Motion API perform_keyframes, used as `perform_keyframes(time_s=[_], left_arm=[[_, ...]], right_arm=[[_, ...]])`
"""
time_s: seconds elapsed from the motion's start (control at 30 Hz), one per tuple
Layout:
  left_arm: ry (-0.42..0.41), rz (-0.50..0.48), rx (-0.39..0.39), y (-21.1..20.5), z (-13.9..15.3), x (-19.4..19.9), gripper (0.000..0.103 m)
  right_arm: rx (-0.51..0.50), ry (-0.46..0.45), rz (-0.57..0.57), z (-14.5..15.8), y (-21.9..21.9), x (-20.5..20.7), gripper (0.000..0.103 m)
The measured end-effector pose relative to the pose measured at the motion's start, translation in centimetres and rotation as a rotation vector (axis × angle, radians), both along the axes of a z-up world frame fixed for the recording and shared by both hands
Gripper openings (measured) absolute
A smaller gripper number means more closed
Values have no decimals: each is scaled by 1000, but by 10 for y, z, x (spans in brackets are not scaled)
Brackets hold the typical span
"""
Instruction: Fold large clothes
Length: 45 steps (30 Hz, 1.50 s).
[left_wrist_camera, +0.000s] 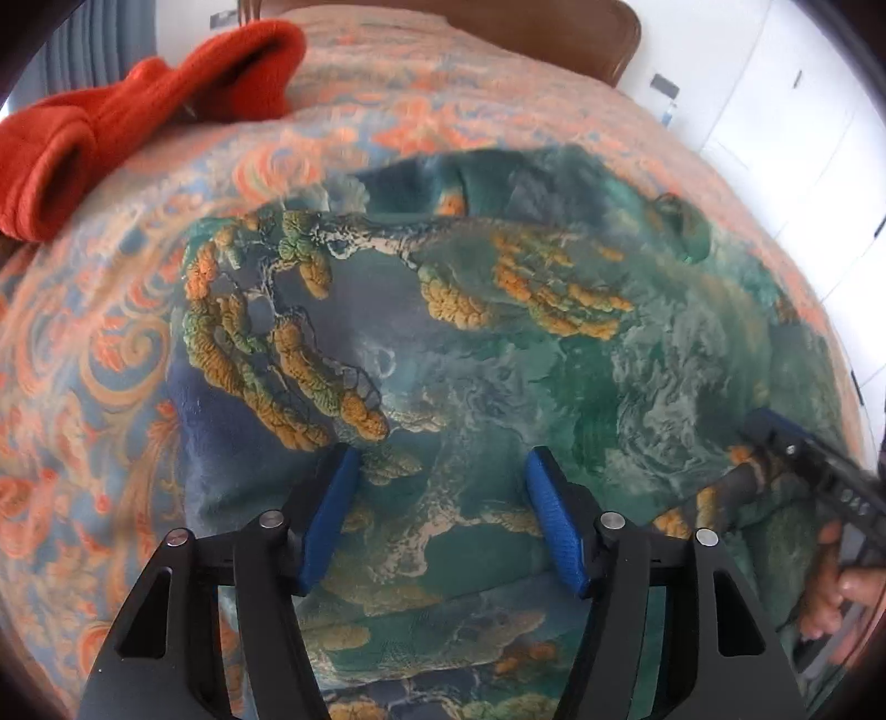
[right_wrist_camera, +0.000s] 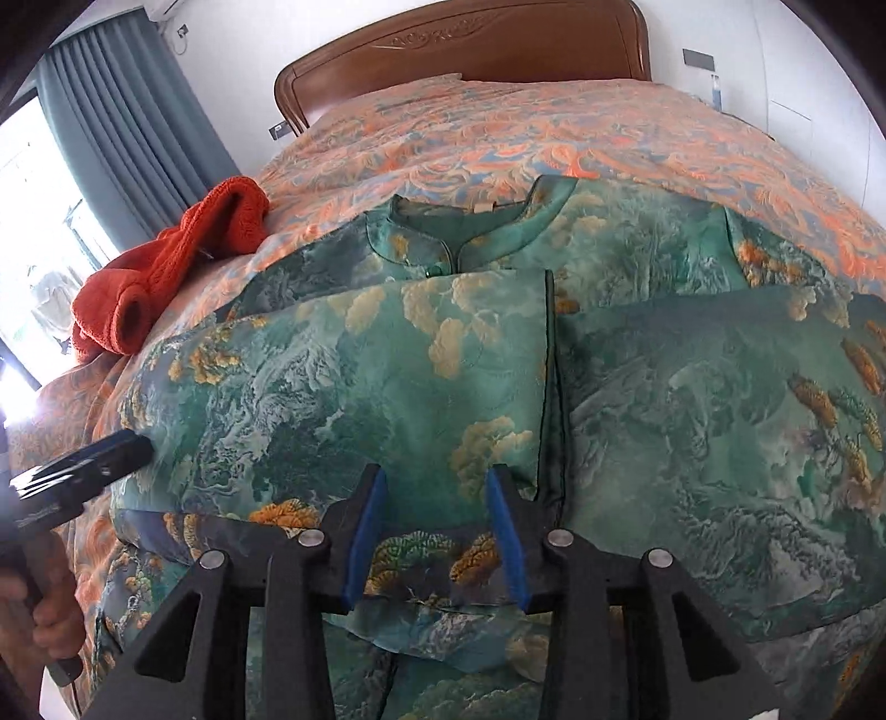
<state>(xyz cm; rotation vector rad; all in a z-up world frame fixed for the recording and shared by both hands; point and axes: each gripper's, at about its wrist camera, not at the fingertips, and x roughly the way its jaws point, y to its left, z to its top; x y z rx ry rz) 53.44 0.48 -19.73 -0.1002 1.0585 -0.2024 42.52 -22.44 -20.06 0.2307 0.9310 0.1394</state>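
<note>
A green landscape-print garment (right_wrist_camera: pixel 487 354) is spread flat on the bed (right_wrist_camera: pixel 554 138), whose orange and blue patterned cover (left_wrist_camera: pixel 111 310) is seen on all sides of it; its collar (right_wrist_camera: pixel 443 243) is turned toward the wooden headboard (right_wrist_camera: pixel 459 50). Both sleeves (or side panels) are laid inward over the front, their edges meeting near the garment's middle. The left tool (left_wrist_camera: pixel 443 498) is held wide apart above the garment, nothing gripped between its blue pads. The right tool (right_wrist_camera: pixel 434 526) is likewise parted, hovering over the garment's lower middle and holding nothing. A red knitted sweater (right_wrist_camera: pixel 166 271) is bunched beside the garment, toward the curtain (right_wrist_camera: pixel 127 127).
</note>
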Motion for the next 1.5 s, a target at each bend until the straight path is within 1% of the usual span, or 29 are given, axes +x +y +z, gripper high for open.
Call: perform_keyframes(time_s=[0.03,0.1,0.13,0.17,0.2,0.3,0.37,0.43,0.5,0.57,0.67,0.77,0.8,0.87,0.93,1.0,1.03,1.07,1.1,1.17,1.2,1.23,1.27,1.3,1.33,1.37,1.4,1.43,1.5], left_arm=[[-11,-12,15,-2,-3,-3,65],[-23,-23,40,-6,0,-6,65],[-20,-25,40,-7,4,-4,67],[-22,-27,29,-6,9,-1,73],[-28,-23,22,-4,13,6,74],[-24,28,39,3,15,41,76],[-10,71,28,10,14,61,76],[-2,117,-6,20,13,76,76],[-1,137,-40,26,13,76,77],[-1,129,-59,27,11,67,77],[-11,58,-39,19,8,31,78],[-18,-14,-13,9,9,-15,81],[-10,-30,-17,7,11,-25,82],[20,-55,-50,6,14,-49,83],[13,-68,-37,6,20,-74,83],[-1,-88,-60,8,30,-106,83],[-17,-91,-74,9,35,-121,85],[-44,-93,-77,9,43,-141,89],[-78,-94,-71,7,51,-159,91],[-159,-91,-31,4,69,-198,97],[-200,-87,0,3,76,-215,98],[-254,-77,47,0,85,-234,99],[-294,-67,83,-2,90,-242,100],[-340,-51,121,-4,95,-256,100],[-376,-34,147,-5,99,-269,101],[-397,-17,161,-6,100,-278,101],[-409,-1,164,-5,101,-285,101],[-412,13,159,-2,101,-290,101],[-413,37,141,-1,102,-302,101]], right_arm=[[2,3,4,-2,0,0,37],[-3,16,11,-4,0,1,36],[-11,22,15,-5,1,1,35],[-21,24,21,-6,2,1,35],[-27,24,26,-8,2,2,35],[-20,17,29,-13,1,2,35],[-5,9,25,-15,-1,2,35],[9,1,24,-16,-3,1,35],[25,-4,23,-18,-5,0,35],[33,-4,24,-19,-8,-1,35],[32,-1,24,-20,-7,1,35],[28,9,20,-17,-8,2,35],[23,13,17,-14,-8,1,35],[12,20,8,-8,-5,0,35],[8,16,-8,2,-4,-9,37],[-1,0,-22,15,-4,-25,38],[-6,-5,-25,22,-3,-35,38],[-15,-13,-28,28,-2,-47,38],[-31,-35,-30,36,-2,-62,38],[-75,-87,-21,51,0,-94,38],[-99,-113,-18,59,1,-112,42],[-123,-139,-21,67,2,-134,51],[-141,-157,-29,73,2,-151,56],[-157,-174,-40,78,2,-168,63],[-176,-196,-55,83,2,-187,67],[-198,-217,-70,87,1,-207,69],[-220,-228,-81,89,0,-225,73],[-241,-234,-92,90,0,-241,77],[-269,-233,-120,89,-2,-273,79]])
